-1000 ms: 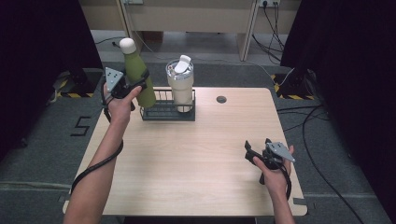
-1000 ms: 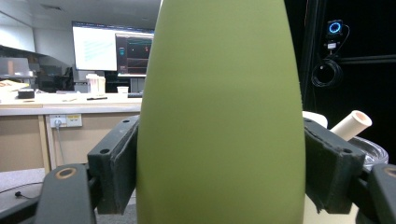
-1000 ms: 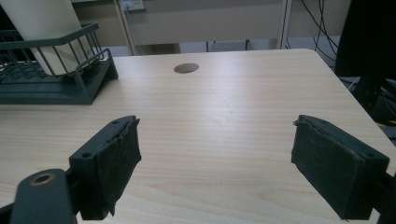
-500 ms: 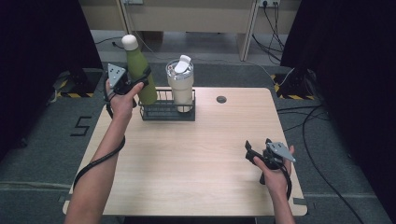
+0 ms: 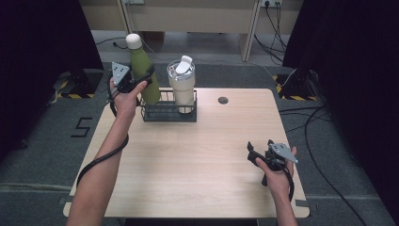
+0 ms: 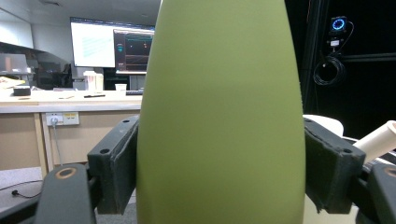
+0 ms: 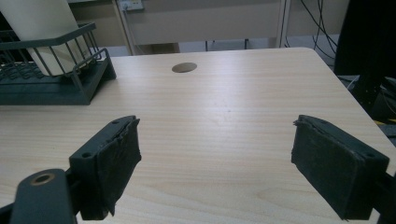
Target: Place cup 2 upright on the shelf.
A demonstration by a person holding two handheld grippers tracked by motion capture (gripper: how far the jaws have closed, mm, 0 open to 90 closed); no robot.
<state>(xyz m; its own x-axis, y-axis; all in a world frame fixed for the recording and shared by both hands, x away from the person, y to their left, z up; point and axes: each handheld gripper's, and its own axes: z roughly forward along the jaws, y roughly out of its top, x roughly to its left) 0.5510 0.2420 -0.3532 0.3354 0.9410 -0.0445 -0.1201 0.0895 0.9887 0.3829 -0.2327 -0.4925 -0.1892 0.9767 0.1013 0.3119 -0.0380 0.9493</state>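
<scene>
Clamping the green bottle (image 5: 141, 70) between both pads, the left gripper (image 5: 136, 84) holds it tilted over the left end of the wire rack (image 5: 167, 113) at the table's (image 5: 197, 165) far edge; whether the bottle's base touches the rack is hard to tell. Just beside it, one white tumbler (image 5: 182, 84) stands in the rack's right half. The right gripper (image 5: 256, 155) hovers near the table's right front corner, jaws spread wide with nothing between them. One round hole (image 5: 223, 100) lies past the rack.
</scene>
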